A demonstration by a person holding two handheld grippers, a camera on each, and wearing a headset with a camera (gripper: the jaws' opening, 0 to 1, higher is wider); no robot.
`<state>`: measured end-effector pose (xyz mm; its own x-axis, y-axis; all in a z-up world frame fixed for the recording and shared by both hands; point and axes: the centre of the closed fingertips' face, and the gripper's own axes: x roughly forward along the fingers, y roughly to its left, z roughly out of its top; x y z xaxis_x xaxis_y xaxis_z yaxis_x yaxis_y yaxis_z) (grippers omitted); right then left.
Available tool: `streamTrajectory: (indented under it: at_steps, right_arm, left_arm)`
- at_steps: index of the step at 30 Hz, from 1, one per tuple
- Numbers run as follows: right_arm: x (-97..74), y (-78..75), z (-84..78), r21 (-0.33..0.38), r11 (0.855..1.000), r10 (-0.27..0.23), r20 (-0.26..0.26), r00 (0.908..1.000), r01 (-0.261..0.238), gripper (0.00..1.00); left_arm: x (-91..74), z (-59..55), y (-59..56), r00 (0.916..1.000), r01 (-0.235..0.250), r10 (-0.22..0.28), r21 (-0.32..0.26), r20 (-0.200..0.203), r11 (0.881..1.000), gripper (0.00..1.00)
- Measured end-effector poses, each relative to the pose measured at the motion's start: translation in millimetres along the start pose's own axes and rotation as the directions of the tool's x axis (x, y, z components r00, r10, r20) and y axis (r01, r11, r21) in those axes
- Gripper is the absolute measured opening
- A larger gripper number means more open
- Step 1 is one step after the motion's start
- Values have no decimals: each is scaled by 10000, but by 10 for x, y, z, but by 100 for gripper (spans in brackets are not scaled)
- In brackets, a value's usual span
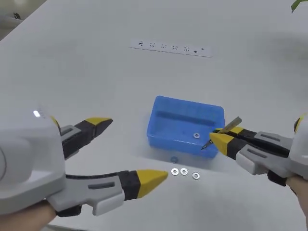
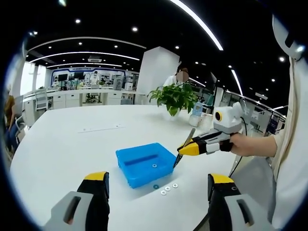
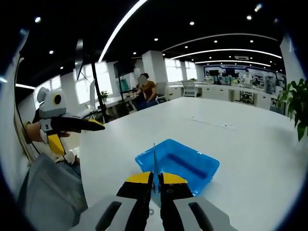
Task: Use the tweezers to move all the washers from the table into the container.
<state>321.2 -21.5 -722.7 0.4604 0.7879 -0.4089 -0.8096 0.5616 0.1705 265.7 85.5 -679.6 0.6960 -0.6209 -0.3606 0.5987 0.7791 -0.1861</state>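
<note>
As the head view shows, the right tongs [image 1: 217,136] are closed on the tweezers [image 1: 232,124], which are clamped between the yellow jaw tips. The tweezers are tilted, with the pointed end directed down toward the near right corner of the blue container [image 1: 163,138]. Whether the point touches the rim, or carries anything, cannot be told.

The left tongs [image 1: 138,147] are spread wide and hold nothing. They are positioned to the left of the container, above the desk [image 1: 96,72].

The container is placed near the middle of the desk. One washer [image 1: 196,135] lies on its floor, toward the near right side. Three silver washers [image 1: 184,171] are laid close together in a short row on the desk, just in front of the container's near wall. A bluish ring [image 1: 173,159] is located between that row and the wall, just beside the wall. A socket strip [image 1: 171,47] is set flush into the desk, well beyond the container.
</note>
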Motion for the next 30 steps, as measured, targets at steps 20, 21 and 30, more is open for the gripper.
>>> streamTrajectory:
  at_steps: [20, 21, 30]
  right_arm:
    - [92, 102, -466, 389, 9987, 371, -1076, 9935, -330, 3]
    - [96, 106, -472, 385, 9987, 374, -1096, 9933, -334, 3]
    - [121, 122, -518, 226, 9989, 441, -1258, 9911, -415, 3]
  left_arm:
    - [6, -49, -33, 9997, 108, -106, 85, -227, 9999, 85]
    - [6, -51, -34, 9996, 107, -105, 98, -243, 9999, 85]
    - [8, -58, -31, 9995, 138, -134, 129, -287, 9998, 85]
